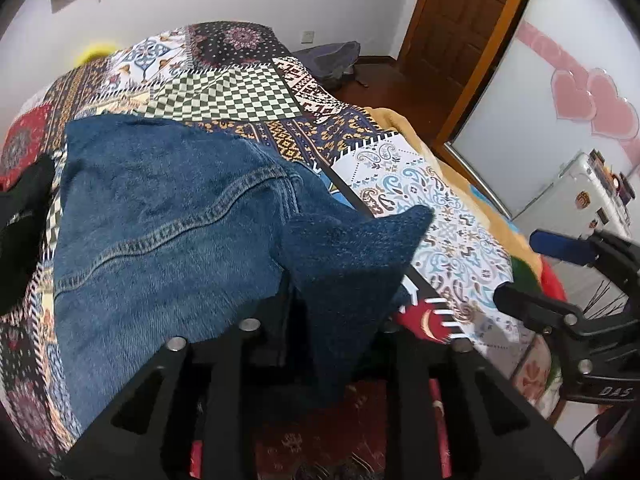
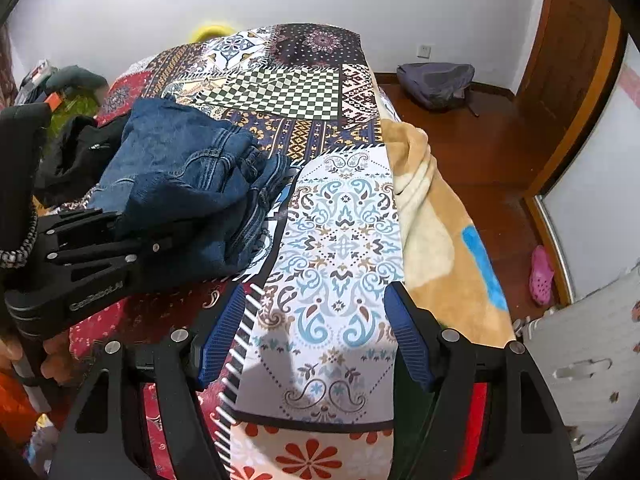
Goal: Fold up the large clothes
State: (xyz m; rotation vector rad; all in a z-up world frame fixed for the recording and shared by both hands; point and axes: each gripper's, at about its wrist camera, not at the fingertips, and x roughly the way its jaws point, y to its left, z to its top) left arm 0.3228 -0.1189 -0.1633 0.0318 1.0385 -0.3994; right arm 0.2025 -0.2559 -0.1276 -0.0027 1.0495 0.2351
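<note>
At the far left of the bed lies a crumpled black garment [image 2: 76,156], just beside the jeans. The blue denim jeans [image 1: 160,216] are heaped on the patchwork bed cover [image 2: 340,216] of many printed squares, toward the left side of the bed. The left gripper [image 1: 320,320] points down into the near edge of this denim; a stiff corner of the cloth stands up between its black fingers [image 2: 132,258]. The cloth hides the tips, so I cannot tell if they pinch it or only stand around it. More to the right, the right gripper [image 2: 316,336] hangs over a white paisley square of the cover, apart from the jeans. Its blue ribbed fingers [image 2: 408,340] are spread wide with nothing between them. Beside the cover, on the right edge of the bed, lies a tan fleece blanket [image 2: 436,240]. Beyond it is a brown wooden floor [image 2: 480,152] with a grey backpack [image 2: 436,84] by the wall.
</note>
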